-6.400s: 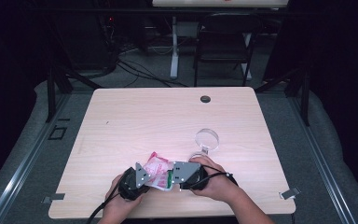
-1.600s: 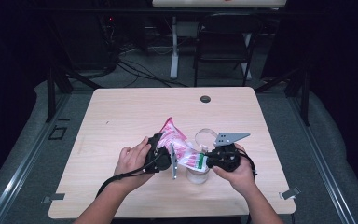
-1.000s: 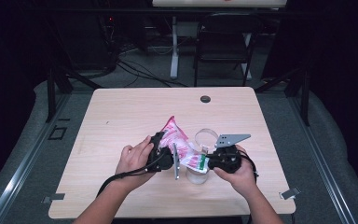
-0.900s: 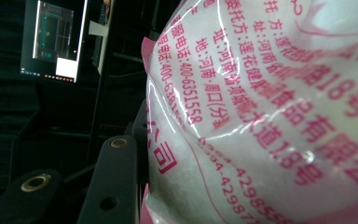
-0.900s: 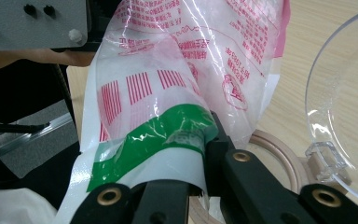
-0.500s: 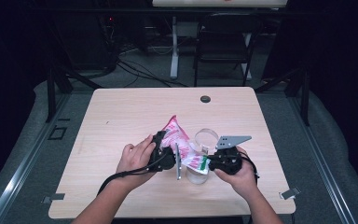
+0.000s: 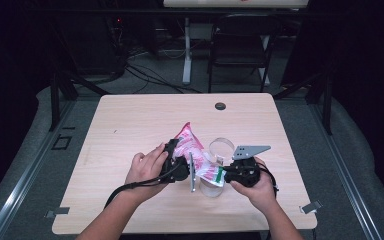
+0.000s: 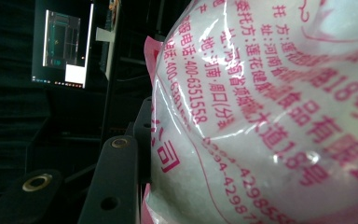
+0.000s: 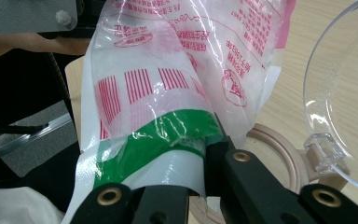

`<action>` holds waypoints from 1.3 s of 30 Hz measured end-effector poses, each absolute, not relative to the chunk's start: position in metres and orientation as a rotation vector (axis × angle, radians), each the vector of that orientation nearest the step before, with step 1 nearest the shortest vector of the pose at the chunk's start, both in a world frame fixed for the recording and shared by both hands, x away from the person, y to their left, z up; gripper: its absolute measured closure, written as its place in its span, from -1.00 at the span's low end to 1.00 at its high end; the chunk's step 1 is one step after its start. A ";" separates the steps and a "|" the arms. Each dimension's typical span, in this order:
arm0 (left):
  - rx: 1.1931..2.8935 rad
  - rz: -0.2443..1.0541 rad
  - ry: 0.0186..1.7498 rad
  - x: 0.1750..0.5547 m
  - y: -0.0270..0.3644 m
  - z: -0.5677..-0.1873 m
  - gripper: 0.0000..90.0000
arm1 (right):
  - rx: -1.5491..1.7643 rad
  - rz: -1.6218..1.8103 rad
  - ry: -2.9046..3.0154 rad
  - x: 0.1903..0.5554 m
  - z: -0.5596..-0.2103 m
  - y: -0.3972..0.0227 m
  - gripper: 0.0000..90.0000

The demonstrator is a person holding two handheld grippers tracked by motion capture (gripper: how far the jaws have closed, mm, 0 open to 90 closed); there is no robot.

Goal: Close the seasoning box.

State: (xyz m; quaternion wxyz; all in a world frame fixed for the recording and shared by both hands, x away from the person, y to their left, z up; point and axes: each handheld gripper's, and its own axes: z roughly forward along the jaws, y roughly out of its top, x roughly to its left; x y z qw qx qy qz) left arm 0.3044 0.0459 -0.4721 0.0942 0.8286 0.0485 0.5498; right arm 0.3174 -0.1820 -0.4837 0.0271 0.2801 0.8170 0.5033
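A pink-and-white plastic bag [image 7: 192, 147] of white grains, printed with red characters, is held tilted above the table [image 7: 130, 130] between both grippers. My left gripper [image 7: 180, 167] is shut on the bag's bulging body [image 8: 270, 116], which presses against its left jaw and hides the other one. My right gripper [image 7: 224, 175] is shut on the bag's lower, green-striped end [image 9: 163, 140], its jaws pinching the film. Right beside and below that end stands a clear jar [image 7: 211, 187] with its clear hinged lid [image 9: 340, 116] swung open and a wooden ring [image 9: 279, 154] at its mouth.
A black round grommet [image 7: 220, 106] sits in the table's far edge. A dark folding chair [image 7: 240, 45] and cables lie on the floor beyond the table. Metal clips [image 7: 311, 206] mark the front corners. A lit monitor [image 8: 63, 49] hangs in the dark background.
Since the earliest frame both grippers have lifted the bag from near the front edge and brought it over to the jar. Over the last second nothing has visibly moved.
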 end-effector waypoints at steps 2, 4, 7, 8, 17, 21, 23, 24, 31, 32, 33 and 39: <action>2.456 1.640 0.135 0.304 0.046 -0.471 0.36 | 0.864 1.557 2.524 0.317 -0.484 -0.182 1.00; 2.456 1.637 0.137 0.304 0.045 -0.470 0.36 | 0.866 1.560 2.522 0.318 -0.484 -0.183 1.00; 2.457 1.633 0.142 0.304 0.046 -0.471 0.36 | 0.866 1.563 2.523 0.318 -0.484 -0.182 1.00; 2.457 1.633 0.142 0.304 0.046 -0.471 0.36 | 0.866 1.562 2.523 0.318 -0.484 -0.182 1.00; 2.454 1.637 0.144 0.304 0.046 -0.470 0.36 | 0.869 1.565 2.526 0.318 -0.485 -0.182 1.00; 2.447 1.641 0.139 0.304 0.047 -0.470 0.36 | 0.867 1.569 2.525 0.318 -0.485 -0.181 1.00; 2.448 1.642 0.144 0.304 0.047 -0.470 0.36 | 0.866 1.569 2.526 0.318 -0.485 -0.181 1.00; 2.446 1.645 0.143 0.304 0.047 -0.469 0.36 | 0.868 1.570 2.525 0.318 -0.485 -0.181 1.00; 2.443 1.661 0.132 0.303 0.046 -0.468 0.36 | 0.871 1.578 2.523 0.319 -0.485 -0.181 1.00; 2.446 1.663 0.131 0.303 0.046 -0.467 0.36 | 0.873 1.581 2.522 0.319 -0.485 -0.181 1.00; 2.445 1.666 0.126 0.303 0.046 -0.467 0.36 | 0.873 1.582 2.523 0.319 -0.485 -0.181 1.00; 2.448 1.666 0.118 0.303 0.047 -0.466 0.36 | 0.867 1.583 2.526 0.318 -0.485 -0.180 1.00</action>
